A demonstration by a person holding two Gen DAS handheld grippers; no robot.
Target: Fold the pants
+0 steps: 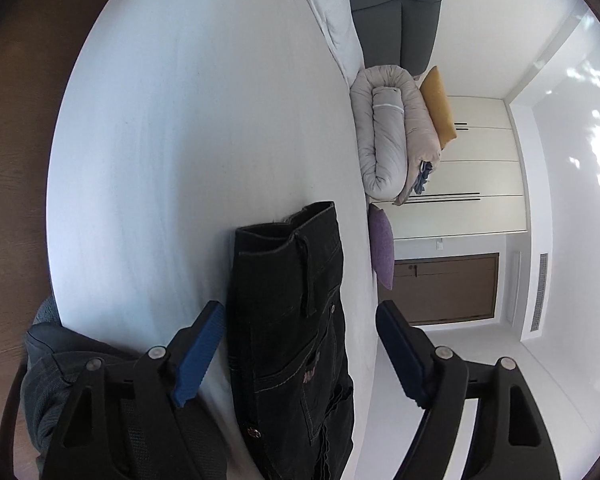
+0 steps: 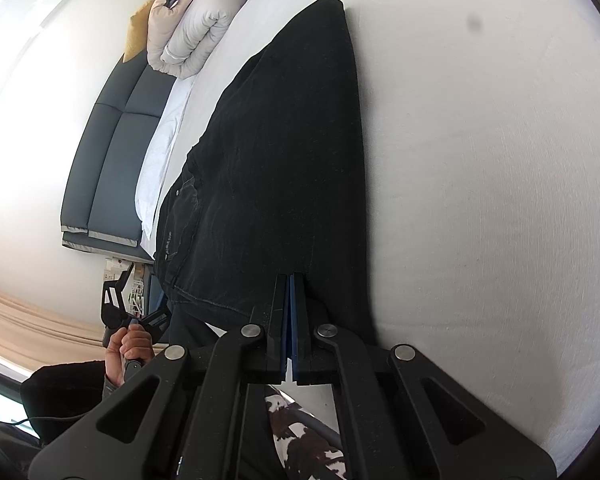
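The right gripper (image 2: pixel 292 288) has its blue-padded fingers (image 2: pixel 299 320) pressed together, clamping an edge of the black denim pants (image 2: pixel 284 160). The pants lie stretched out on the white bed sheet (image 2: pixel 480 160), running away from the gripper. The left gripper (image 1: pixel 296 356) has its jaws spread wide with nothing between the pads; the waistband end of the pants sits in the gap, not touched. The person's hand (image 2: pixel 130 346) holds that gripper's handle. Farther off, a rolled grey duvet (image 1: pixel 388 136), a mustard cushion (image 1: pixel 438 108) and a purple cushion (image 1: pixel 382 246) sit at the bed's far edge, before a dark padded headboard (image 1: pixel 396 8).
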